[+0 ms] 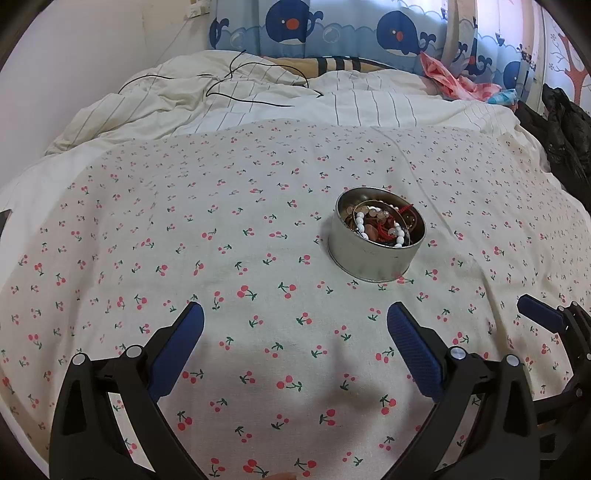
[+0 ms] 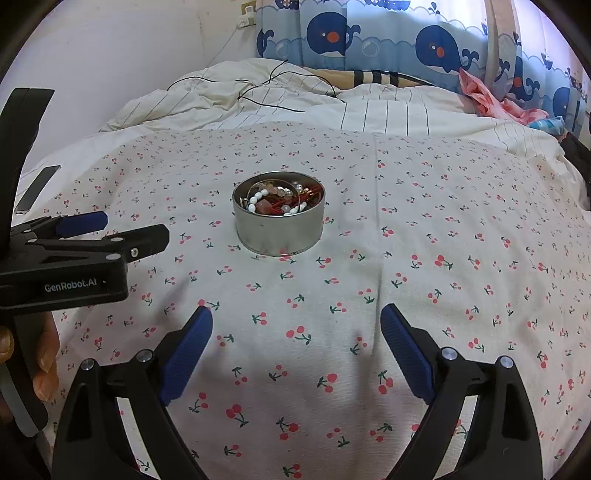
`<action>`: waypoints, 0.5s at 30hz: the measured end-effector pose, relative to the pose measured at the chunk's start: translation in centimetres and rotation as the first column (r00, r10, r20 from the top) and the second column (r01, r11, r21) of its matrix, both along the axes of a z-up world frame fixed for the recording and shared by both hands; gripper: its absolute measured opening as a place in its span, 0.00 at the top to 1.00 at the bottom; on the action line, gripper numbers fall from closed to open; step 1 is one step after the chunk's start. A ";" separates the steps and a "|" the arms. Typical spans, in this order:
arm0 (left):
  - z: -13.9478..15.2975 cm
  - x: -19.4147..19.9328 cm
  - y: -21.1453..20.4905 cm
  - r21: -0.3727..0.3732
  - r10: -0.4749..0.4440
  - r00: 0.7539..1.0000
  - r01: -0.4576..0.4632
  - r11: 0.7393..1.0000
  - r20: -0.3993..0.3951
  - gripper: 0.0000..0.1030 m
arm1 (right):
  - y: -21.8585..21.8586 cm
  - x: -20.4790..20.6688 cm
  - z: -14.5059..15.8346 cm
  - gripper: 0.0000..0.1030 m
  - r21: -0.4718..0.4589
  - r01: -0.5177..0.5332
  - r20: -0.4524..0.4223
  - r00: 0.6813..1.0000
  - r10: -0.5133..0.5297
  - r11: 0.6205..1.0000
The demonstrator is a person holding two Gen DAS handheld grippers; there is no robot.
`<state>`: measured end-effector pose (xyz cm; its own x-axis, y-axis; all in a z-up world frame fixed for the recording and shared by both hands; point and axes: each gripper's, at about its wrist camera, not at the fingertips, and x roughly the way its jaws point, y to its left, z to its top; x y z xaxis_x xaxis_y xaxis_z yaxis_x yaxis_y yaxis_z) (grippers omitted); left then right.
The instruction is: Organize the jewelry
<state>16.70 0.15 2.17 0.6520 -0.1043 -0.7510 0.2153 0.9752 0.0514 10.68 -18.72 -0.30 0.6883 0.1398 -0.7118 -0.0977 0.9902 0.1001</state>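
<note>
A round silver tin (image 1: 373, 258) (image 2: 277, 236) stands on the cherry-print cloth (image 1: 221, 258) (image 2: 443, 258). It holds a heap of jewelry (image 1: 384, 225) (image 2: 280, 201): white and pink bead bracelets, red cord, thin rings. My left gripper (image 1: 295, 317) is open over bare cloth, with the tin ahead and slightly right of it. My right gripper (image 2: 296, 319) is open too, nothing between its blue pads, and the tin lies ahead, a little left. The left gripper (image 2: 110, 229) also shows from the side at the right wrist view's left edge, held by a hand (image 2: 44, 362).
Behind the cloth lies a rumpled striped duvet (image 1: 258, 96) (image 2: 295, 103) with a black cable (image 1: 251, 92) (image 2: 273, 99) across it. A whale-print curtain (image 1: 332, 26) hangs at the back. Pink fabric (image 1: 454, 81) and dark clothing (image 1: 561, 122) sit at right. A phone (image 2: 37, 188) lies at left.
</note>
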 end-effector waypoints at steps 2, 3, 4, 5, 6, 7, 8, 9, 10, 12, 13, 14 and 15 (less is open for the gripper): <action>0.0 0.0 0.0 -0.001 0.000 1.000 0.000 1.000 0.000 0.07 | 0.0 0.0 0.0 0.14 0.003 0.001 -0.002 1.000 -0.001 1.000; 0.0 0.0 0.0 0.000 0.000 1.000 0.000 1.000 -0.002 0.07 | 0.0 0.0 0.0 0.14 0.003 0.002 -0.003 1.000 -0.002 1.000; -0.1 0.0 0.0 0.001 0.001 1.000 -0.001 1.000 -0.003 0.07 | 0.0 0.0 0.0 0.14 0.003 0.003 -0.003 1.000 -0.003 1.000; -0.2 0.0 0.0 0.001 0.001 1.000 -0.001 1.000 -0.004 0.07 | -0.1 0.0 0.0 0.14 0.003 0.004 -0.003 1.000 -0.004 1.000; -0.2 0.0 0.0 0.002 0.000 1.000 0.000 1.000 -0.004 0.07 | -0.1 0.0 0.0 0.14 0.002 0.003 -0.003 1.000 -0.003 1.000; -0.2 0.0 0.0 0.003 0.000 1.000 0.000 1.000 -0.005 0.07 | -0.1 0.0 0.0 0.14 0.001 0.003 -0.003 1.000 -0.003 1.000; -0.2 0.0 0.0 0.003 0.000 1.000 0.000 1.000 -0.004 0.07 | -0.1 0.0 0.0 0.14 0.000 0.004 -0.003 1.000 -0.004 1.000; -0.2 0.0 0.0 0.003 0.001 1.000 -0.001 1.000 -0.005 0.07 | -0.2 0.0 0.0 0.14 -0.001 0.004 -0.003 1.000 -0.004 1.000; -0.3 0.0 0.0 0.002 0.001 1.000 -0.001 1.000 -0.006 0.07 | -0.1 0.0 0.0 0.14 0.001 0.004 -0.003 1.000 -0.004 1.000; -0.3 0.0 0.0 0.002 0.001 1.000 -0.001 1.000 -0.007 0.07 | -0.1 0.0 0.0 0.14 0.000 0.003 -0.004 1.000 -0.003 1.000; -0.3 0.0 -0.1 0.002 0.001 1.000 -0.001 1.000 -0.007 0.07 | -0.1 0.0 0.0 0.14 0.000 0.003 -0.004 1.000 -0.003 1.000; -0.4 0.0 -0.1 0.003 0.001 1.000 -0.001 1.000 -0.007 0.07 | -0.1 0.0 0.0 0.14 0.000 0.002 -0.005 1.000 -0.002 1.000; -0.4 0.0 -0.1 0.003 0.001 1.000 -0.001 1.000 -0.008 0.07 | -0.2 0.0 -0.1 0.14 -0.001 0.002 -0.005 1.000 -0.002 1.000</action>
